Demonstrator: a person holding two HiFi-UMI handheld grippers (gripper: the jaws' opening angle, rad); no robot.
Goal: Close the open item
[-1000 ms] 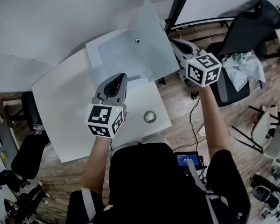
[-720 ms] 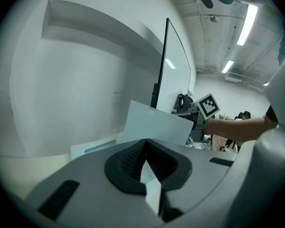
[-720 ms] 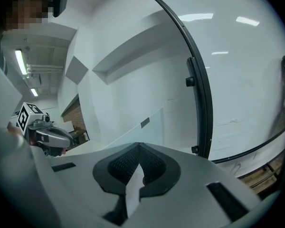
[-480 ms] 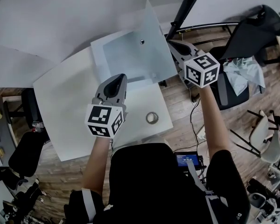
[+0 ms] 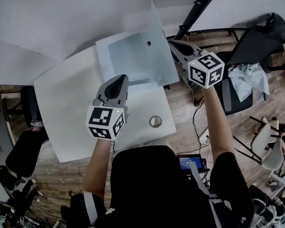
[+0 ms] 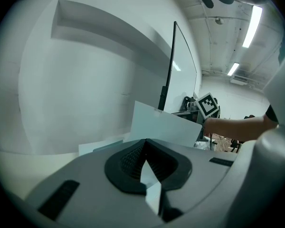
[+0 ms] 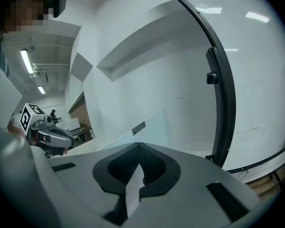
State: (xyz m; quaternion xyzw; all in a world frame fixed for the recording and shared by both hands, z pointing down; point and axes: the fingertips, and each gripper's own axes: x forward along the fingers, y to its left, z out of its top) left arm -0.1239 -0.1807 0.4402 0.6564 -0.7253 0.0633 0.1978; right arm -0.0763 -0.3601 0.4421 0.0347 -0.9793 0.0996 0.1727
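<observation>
Both my grippers are up over the white counter (image 5: pixel 66 108), and both are empty.

L gripper (image 5: pixel 119 79): the jaws are pressed together w/ nothing btw. them, which its own view confirms (image 6: pixel 145 148). It is above the counter, just at the 6 o'clock side of the box (image 5: pixel 100 56), pointing toward 12. I cannot tell if the tip touches the box.

The box is the open item. It lies flat on the far part of the counter, at 12 o'clock from my L gripper. Its lid (image 5: pixel 164 51) is raised and tilted, on the 3 o'clock side of the box. In the L gripper view the lid (image 6: pixel 166 127) is a pale slanted sheet right ahead.

R gripper (image 5: pixel 173 43): the jaws are also closed on nothing (image 7: pixel 138 151). It is at 3 o'clock of the lid, on the lid's outer face, very near it; contact I cannot confirm. In the R gripper view the lid edge (image 7: pixel 149 125) is at approx. 12 o'clock of the jaws.

A small ring (image 5: pixel 155 121) lies on the counter at approx. 5 o'clock from the L gripper, well apart from the box. A black chair (image 5: pixel 256 32) stands on the wooden floor (image 5: pixel 185 127), at 3 o'clock from the R gripper.
</observation>
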